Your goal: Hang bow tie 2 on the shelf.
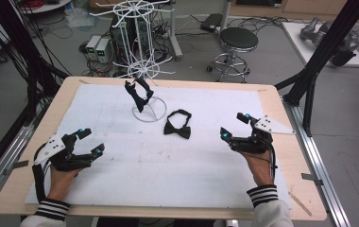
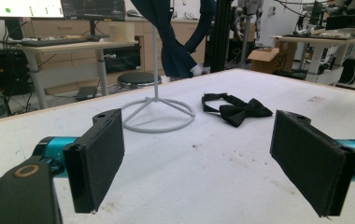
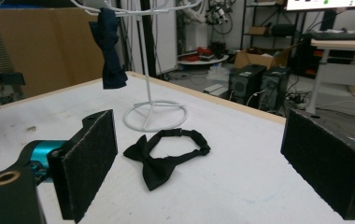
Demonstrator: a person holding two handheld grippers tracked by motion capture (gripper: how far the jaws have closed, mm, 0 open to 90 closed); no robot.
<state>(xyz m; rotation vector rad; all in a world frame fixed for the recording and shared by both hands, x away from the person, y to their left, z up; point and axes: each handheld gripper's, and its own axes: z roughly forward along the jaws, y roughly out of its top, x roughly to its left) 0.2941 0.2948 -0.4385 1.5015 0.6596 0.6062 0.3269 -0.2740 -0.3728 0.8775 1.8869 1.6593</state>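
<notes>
- No legible text, label, brand, number or sign is found in any of the views.
- A monitor (image 2: 21, 8) at the top left of the left gripper view carries light screen content with coloured dots; nothing on it can be read.
- A second screen (image 3: 330, 4) at the top right of the right gripper view is likewise too small and bright for any reading.

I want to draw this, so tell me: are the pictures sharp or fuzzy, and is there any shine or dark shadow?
High view: even room light, soft and a little grainy, with only a faint shadow under the black bow tie. Left gripper view: the near black pads look slightly soft, the bow tie sharper. Right gripper view: the white stand is crisp, a bright screen glares at top right.
</notes>
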